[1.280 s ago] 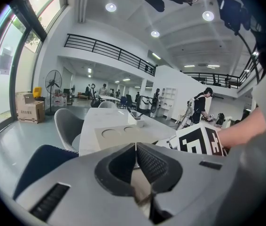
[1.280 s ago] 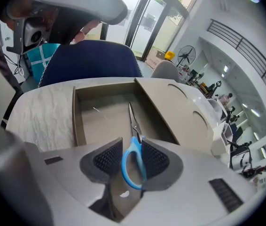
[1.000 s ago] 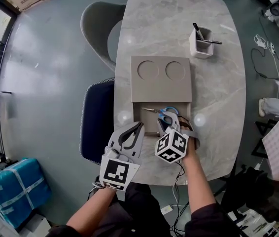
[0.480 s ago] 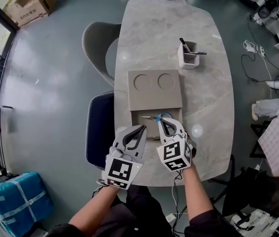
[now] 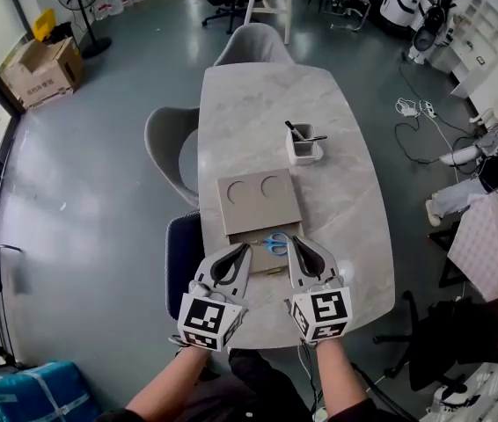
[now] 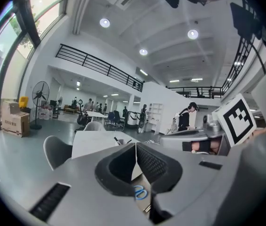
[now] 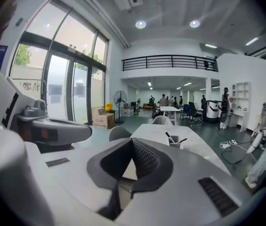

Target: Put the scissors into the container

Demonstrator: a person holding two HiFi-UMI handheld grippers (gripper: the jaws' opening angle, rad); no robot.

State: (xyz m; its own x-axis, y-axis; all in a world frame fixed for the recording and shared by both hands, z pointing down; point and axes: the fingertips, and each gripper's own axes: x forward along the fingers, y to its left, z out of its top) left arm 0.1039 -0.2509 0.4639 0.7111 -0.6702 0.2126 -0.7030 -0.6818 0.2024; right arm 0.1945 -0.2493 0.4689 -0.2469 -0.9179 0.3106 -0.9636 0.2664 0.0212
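1. Scissors: blue loop handles, metal blades; lying flat in the open front compartment of the grey container; judged light, stiff, slick along the blades; best pinched at the neck beside the pivot.
2. Left hand-held gripper: pressed together, empty; just short of the compartment.
3. Right hand-held gripper: pressed together, empty; just beside the scissors.
4. Desk: marble; pen cup well beyond.
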